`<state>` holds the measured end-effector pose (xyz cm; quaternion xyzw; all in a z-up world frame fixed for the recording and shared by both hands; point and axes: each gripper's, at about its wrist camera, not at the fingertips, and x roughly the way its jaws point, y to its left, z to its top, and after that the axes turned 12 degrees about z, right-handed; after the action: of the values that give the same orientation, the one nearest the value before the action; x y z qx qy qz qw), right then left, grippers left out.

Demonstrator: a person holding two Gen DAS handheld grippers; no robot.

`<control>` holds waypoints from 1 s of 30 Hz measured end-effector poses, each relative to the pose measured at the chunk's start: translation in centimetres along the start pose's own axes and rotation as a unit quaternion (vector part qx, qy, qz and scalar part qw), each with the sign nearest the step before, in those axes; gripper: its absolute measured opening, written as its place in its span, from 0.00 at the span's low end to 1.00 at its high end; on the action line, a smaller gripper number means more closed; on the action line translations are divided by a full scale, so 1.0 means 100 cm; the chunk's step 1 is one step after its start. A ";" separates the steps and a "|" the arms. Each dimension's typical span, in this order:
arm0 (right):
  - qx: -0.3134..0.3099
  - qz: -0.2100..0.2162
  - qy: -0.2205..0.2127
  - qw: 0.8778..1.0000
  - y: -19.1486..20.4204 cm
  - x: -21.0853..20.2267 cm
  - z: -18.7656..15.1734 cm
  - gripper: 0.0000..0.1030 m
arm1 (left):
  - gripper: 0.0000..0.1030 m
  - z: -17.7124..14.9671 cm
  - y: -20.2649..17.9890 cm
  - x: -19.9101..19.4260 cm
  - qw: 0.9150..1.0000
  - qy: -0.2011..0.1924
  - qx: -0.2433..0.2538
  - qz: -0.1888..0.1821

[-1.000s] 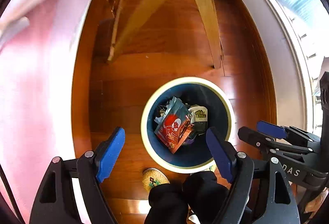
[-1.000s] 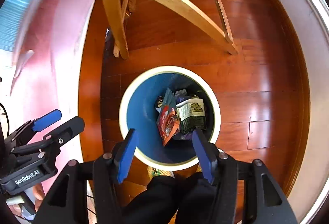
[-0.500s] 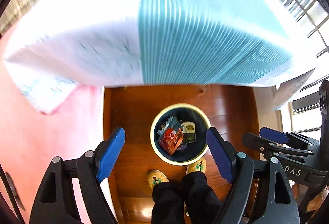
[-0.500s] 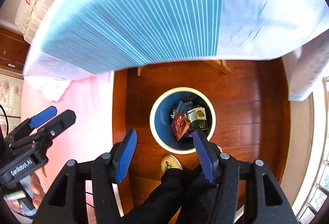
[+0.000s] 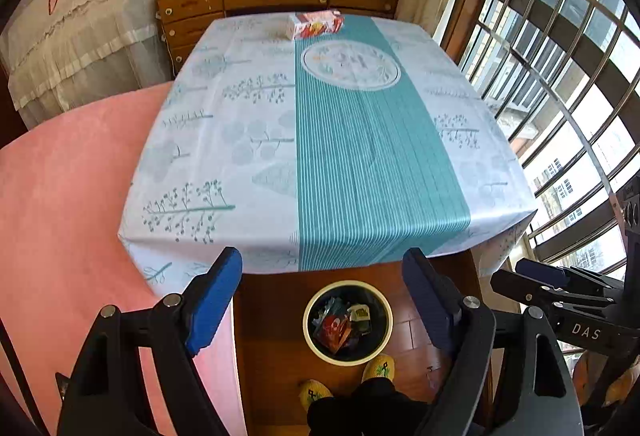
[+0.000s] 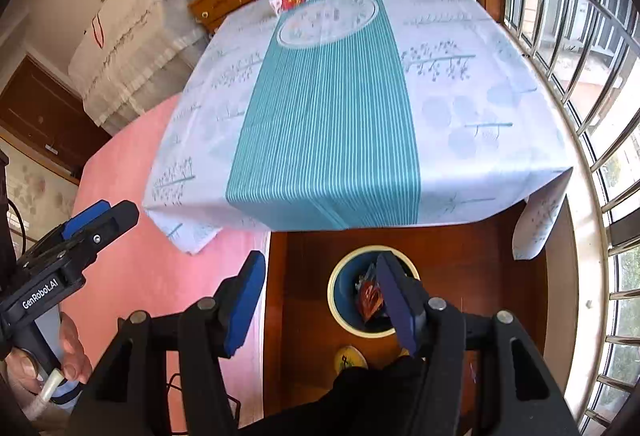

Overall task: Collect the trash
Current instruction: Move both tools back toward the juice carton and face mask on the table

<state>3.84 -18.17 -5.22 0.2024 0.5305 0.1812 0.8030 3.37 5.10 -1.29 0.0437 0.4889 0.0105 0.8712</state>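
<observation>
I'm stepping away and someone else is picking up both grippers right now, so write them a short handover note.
Left gripper: jaws open, nothing held.
Right gripper: jaws open, nothing held.
Trash bin: on the wood floor by the table's near edge, in front of your feet, with several wrappers inside.
Table: the cloth shows only a red and white box at the far end; no loose trash is visible on it.
Done: some trash is in the bin.
Left: check whether the box is trash; look around the room for more.
</observation>
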 end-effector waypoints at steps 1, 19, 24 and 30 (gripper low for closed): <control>-0.001 0.002 -0.010 1.000 0.000 -0.008 0.006 0.57 | 0.81 0.006 0.000 -0.007 1.000 -0.010 -0.001 0.000; -0.109 0.033 -0.099 0.989 0.008 -0.087 0.121 0.57 | 0.99 0.103 -0.034 -0.066 0.992 -0.112 -0.043 0.032; -0.103 0.036 -0.104 0.989 -0.002 -0.086 0.143 0.57 | 0.99 0.129 -0.041 -0.066 0.991 -0.121 -0.029 0.051; -0.088 0.029 -0.115 0.989 -0.012 -0.071 0.175 0.57 | 0.99 0.177 -0.043 -0.044 0.990 -0.127 0.007 0.055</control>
<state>17.46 -25.09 5.92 0.1656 0.4104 0.2259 0.8678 16.10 -0.62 11.29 0.0776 0.3715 0.0490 0.9239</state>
